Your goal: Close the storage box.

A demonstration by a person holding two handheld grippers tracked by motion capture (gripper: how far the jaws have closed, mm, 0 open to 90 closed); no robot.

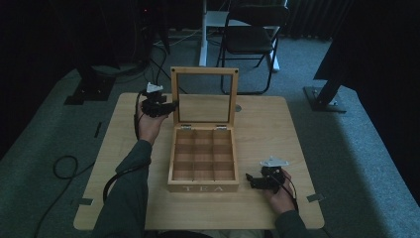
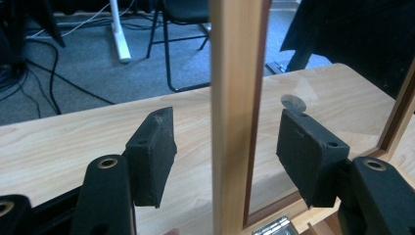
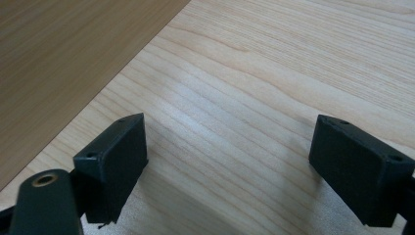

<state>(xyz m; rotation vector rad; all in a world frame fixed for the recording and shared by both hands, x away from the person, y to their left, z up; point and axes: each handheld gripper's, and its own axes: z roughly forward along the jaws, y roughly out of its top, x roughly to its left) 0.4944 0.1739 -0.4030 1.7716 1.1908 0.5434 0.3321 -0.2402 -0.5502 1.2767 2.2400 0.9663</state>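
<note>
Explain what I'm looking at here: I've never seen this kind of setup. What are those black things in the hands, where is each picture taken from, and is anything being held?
There is no robot here. A person sits at a wooden table and holds a hand-held grasping tool in each hand: the left tool and the right tool. The high view looks down from above the person. The other two pictures come from small cameras riding on each tool, looking out between its two black pads.

On the table stands a wooden tea box, marked TEA, its nine compartments empty. Its glass-paned lid stands upright and open.

The left tool is open, its pads on either side of the lid's wooden frame edge, not yet closed on it. The right tool is open too, low over bare table beside the box, holding nothing.
</note>
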